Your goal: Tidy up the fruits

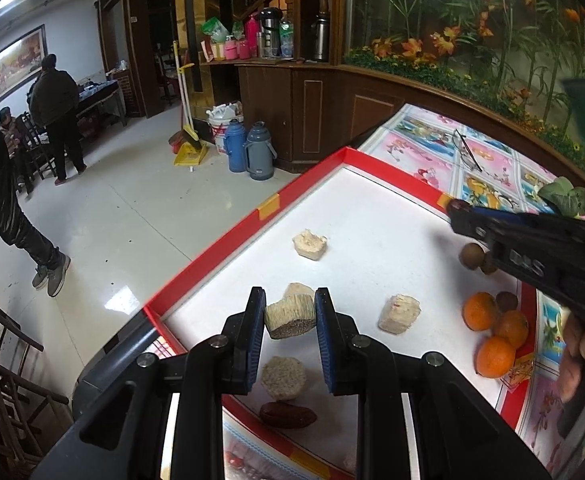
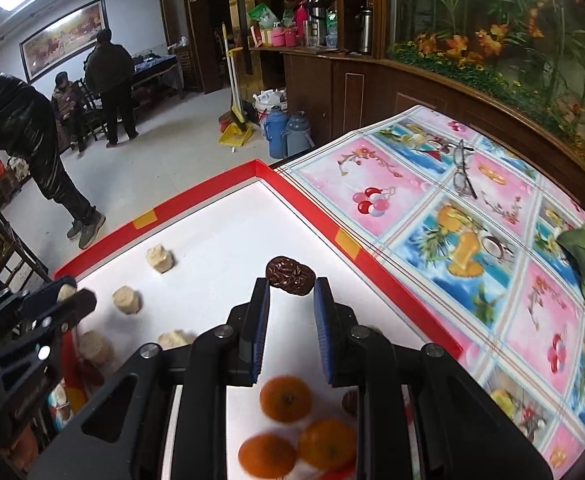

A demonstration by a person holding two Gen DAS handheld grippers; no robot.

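While both grippers hovered over the red-rimmed tray [image 1: 216,244], each held a piece.
Left gripper [image 1: 290,312] jaws clamped a pale sugarcane chunk [image 1: 290,317] at lower centre; right gripper [image 2: 291,286] jaws pinched a wrinkled dark date [image 2: 289,275] at their tips, oranges [image 2: 285,399] lying below.
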